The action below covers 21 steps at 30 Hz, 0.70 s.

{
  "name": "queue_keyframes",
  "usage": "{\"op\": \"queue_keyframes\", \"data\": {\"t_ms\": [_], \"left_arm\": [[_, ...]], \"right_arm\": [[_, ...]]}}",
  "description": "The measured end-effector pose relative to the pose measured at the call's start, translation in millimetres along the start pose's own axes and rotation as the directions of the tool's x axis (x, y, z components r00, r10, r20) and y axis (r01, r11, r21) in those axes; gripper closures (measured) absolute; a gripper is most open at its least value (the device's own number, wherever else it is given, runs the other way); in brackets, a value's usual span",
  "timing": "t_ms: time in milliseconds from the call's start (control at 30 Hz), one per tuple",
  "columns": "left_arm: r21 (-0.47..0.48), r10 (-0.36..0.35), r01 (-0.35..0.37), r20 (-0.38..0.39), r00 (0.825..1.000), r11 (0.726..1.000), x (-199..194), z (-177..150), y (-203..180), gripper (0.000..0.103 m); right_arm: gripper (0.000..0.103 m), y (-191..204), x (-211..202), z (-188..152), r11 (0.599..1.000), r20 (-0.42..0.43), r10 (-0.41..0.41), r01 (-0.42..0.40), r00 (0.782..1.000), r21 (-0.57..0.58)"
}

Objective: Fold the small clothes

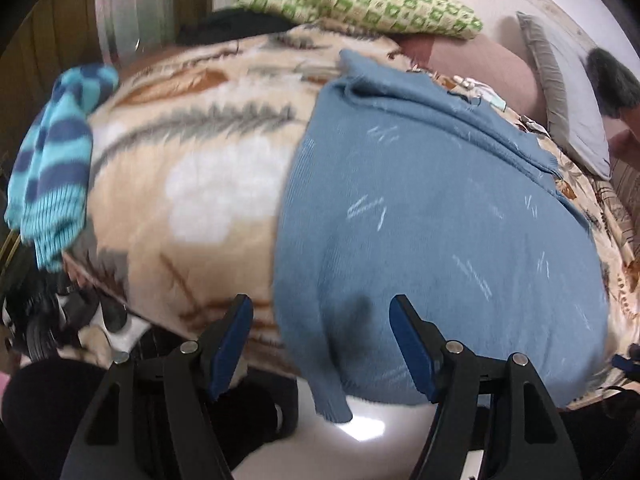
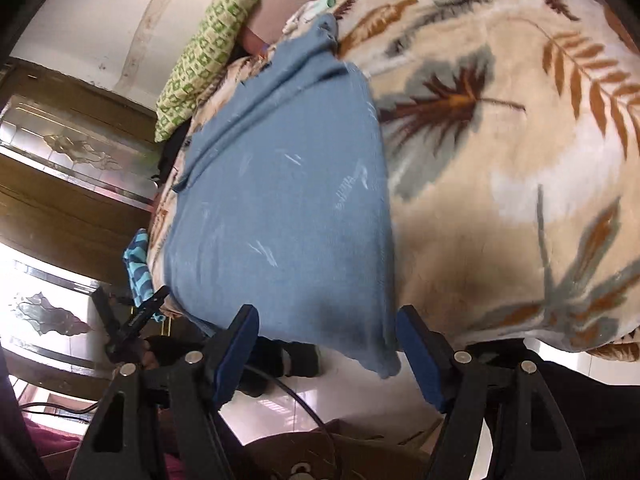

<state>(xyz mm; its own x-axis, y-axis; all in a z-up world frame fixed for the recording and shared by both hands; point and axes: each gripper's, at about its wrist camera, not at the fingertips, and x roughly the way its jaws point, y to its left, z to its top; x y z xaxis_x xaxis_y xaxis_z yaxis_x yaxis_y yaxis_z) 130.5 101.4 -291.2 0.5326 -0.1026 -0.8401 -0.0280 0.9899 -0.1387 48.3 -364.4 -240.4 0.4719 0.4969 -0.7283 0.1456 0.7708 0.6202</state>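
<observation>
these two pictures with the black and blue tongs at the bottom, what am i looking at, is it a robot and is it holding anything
No robot: a person holds a two-finger gripper in each hand, with a fisheye camera on each looking along the fingers. One picture is from the left gripper, the other from the right gripper. Both look down at a blue knit garment spread on a leaf-patterned blanket, its near edge hanging over the side. A striped turquoise garment lies at the blanket's edge. Both grippers are open and hold nothing.
</observation>
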Motion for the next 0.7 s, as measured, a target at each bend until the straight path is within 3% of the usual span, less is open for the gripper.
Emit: {"op": "queue_keyframes", "data": {"t_ms": [233,467,700], "left_arm": [[-0.007,-0.016,0.015,-0.048,0.999,1.000,-0.9,-4.2,8.5,0.032],[-0.033,-0.104,0.101,-0.122,0.987,0.994,18.1,-14.6,1.8,0.032],[0.069,0.021,-0.017,-0.054,0.998,0.997,15.1,-20.3,-19.4,0.032]], "right_arm": [[0.028,-17.0,15.9,5.1,0.998,0.004,0.031,-0.032,0.999,0.053],[0.028,-24.9,23.9,8.1,0.994,-0.001,0.038,-0.038,0.999,0.099],[0.028,-19.5,29.8,-0.1,0.991,-0.008,0.089,-0.087,0.996,0.097]]}}
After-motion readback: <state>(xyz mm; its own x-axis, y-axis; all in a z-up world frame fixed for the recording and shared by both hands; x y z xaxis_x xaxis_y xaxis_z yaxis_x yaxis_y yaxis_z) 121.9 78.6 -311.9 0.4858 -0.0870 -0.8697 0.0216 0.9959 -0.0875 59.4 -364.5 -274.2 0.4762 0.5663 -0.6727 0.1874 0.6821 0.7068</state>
